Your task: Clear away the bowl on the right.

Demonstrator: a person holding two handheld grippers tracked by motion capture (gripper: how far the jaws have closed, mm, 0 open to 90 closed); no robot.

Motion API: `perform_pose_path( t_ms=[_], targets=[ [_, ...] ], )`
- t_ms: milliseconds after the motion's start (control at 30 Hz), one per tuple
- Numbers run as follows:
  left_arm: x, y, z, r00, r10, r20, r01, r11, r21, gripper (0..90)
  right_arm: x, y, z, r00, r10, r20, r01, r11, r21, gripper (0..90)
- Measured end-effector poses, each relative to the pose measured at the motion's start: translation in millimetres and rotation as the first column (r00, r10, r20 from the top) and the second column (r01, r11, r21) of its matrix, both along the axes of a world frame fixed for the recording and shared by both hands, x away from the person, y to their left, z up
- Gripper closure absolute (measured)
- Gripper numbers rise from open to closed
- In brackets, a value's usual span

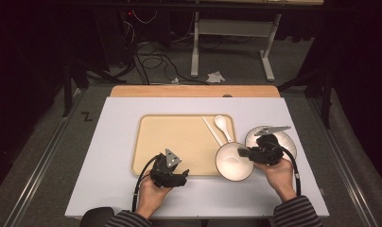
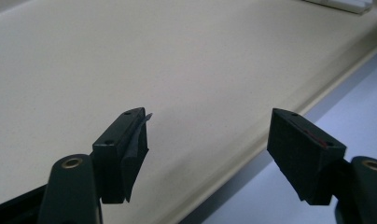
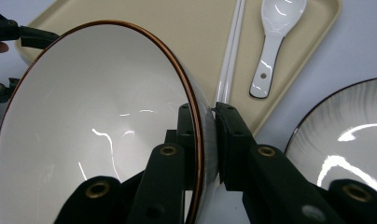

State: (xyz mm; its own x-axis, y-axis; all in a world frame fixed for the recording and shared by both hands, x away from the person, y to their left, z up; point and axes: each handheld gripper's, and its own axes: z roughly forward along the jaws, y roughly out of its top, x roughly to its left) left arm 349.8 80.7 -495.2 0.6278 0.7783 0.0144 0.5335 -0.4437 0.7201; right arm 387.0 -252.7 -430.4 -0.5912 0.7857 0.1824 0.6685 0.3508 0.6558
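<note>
Overhead and claw-mounted views, shared tray (image 1: pixel 146 142)

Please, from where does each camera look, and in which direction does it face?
High view: above the person's side, facing forward and down on the table; both forearms, left gripper, right gripper.
Left gripper view: on the left gripper, facing across the beige tray; its open jaws.
Right gripper view: on the right gripper, facing the tray; its jaws clamp the rim of the bowl.
Shared by the high and right gripper views: bowl, spoon, plate.
</note>
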Motion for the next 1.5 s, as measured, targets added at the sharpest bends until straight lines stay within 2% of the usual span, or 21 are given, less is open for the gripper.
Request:
perform_pose_path(
  t_ms=[633,1000,1267,1500],
  targets=[
    [-14.6,23.8,-0.3,0.9953,0.097,-0.001,-0.097,0.9953,-0.004,29.2,23.0,34.6,-3.0,0.9948,0.100,-0.018,-0.100,0.995,0.004,82.6],
    [-24.7,37.0,-0.3,0.9880,0.154,-0.003,-0.154,0.9880,-0.005,29.1,36.0,53.9,-6.0,0.9876,0.154,-0.032,-0.154,0.988,0.000,82.6],
    [-32.5,47.4,-0.3,0.9796,0.201,-0.003,-0.201,0.9796,-0.008,28.8,44.5,69.5,-8.2,0.9790,0.201,-0.030,-0.202,0.979,-0.005,82.6],
    [-34.8,52.9,-0.4,0.9759,0.218,-0.006,-0.218,0.9760,-0.001,28.7,49.7,81.2,-11.2,0.9743,0.221,-0.042,-0.222,0.975,-0.014,82.6]
  ],
)
